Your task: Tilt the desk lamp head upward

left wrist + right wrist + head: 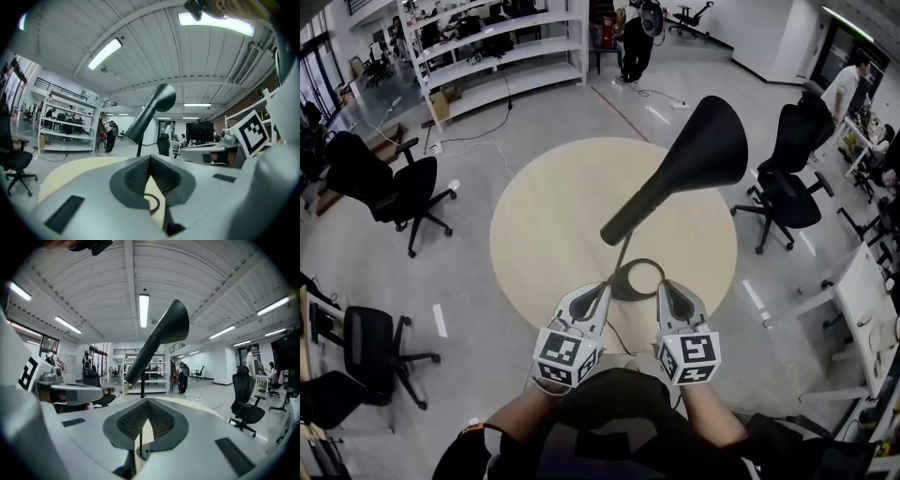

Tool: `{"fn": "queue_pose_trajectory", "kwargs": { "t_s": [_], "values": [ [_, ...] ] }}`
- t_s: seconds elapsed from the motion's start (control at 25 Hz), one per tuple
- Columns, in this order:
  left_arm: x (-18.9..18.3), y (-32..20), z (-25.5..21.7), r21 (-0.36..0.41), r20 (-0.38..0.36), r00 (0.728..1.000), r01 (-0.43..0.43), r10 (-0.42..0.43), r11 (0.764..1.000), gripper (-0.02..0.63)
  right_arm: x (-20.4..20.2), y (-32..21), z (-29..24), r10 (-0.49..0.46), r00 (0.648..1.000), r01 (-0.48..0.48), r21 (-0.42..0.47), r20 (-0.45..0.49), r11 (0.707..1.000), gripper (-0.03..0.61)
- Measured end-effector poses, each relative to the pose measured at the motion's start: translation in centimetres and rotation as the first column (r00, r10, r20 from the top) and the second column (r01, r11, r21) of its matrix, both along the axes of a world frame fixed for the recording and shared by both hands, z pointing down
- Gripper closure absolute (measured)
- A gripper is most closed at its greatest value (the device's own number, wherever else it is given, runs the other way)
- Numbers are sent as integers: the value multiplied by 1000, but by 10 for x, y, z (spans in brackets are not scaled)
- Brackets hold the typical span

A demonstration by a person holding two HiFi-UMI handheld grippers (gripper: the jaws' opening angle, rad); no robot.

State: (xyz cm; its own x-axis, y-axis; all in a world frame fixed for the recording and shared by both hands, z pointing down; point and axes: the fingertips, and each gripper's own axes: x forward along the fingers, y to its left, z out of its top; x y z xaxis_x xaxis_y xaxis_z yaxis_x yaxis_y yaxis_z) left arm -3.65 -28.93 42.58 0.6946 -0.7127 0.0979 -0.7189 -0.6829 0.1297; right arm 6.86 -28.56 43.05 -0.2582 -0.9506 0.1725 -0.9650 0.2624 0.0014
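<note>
A black desk lamp stands on the round beige table [544, 216]. Its ring base [623, 291] lies near the front edge, and a thin stem rises to the cone-shaped head [698, 155], which slants up to the right. My left gripper [602, 291] is shut just left of the ring base, and my right gripper [667, 289] is shut just right of it. The left gripper view shows the left gripper [150, 158] with tips together and the lamp head [152, 110] beyond. In the right gripper view, my right gripper [147, 401] has nothing between its pads, and the lamp head [159, 336] rises ahead.
Black office chairs stand around the table at the left [394, 187], lower left [370, 352] and right [792, 169]. White shelving [497, 47] lines the back wall. A person [636, 37] stands far behind, and desks fill the right side.
</note>
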Motion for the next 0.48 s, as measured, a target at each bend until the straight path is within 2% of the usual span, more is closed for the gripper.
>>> {"fn": "queue_pose_trajectory", "kwargs": {
  "t_s": [0.2, 0.48],
  "values": [
    [-13, 26, 39, -52, 31, 999, -18, 19, 998, 566, -31, 29, 37, 7, 1000, -6, -72, 7, 997, 561],
    [-29, 67, 64, -132, 3, 998, -69, 70, 989, 566, -61, 74, 59, 37, 999, -39, -147, -16, 988, 563]
  ]
}}
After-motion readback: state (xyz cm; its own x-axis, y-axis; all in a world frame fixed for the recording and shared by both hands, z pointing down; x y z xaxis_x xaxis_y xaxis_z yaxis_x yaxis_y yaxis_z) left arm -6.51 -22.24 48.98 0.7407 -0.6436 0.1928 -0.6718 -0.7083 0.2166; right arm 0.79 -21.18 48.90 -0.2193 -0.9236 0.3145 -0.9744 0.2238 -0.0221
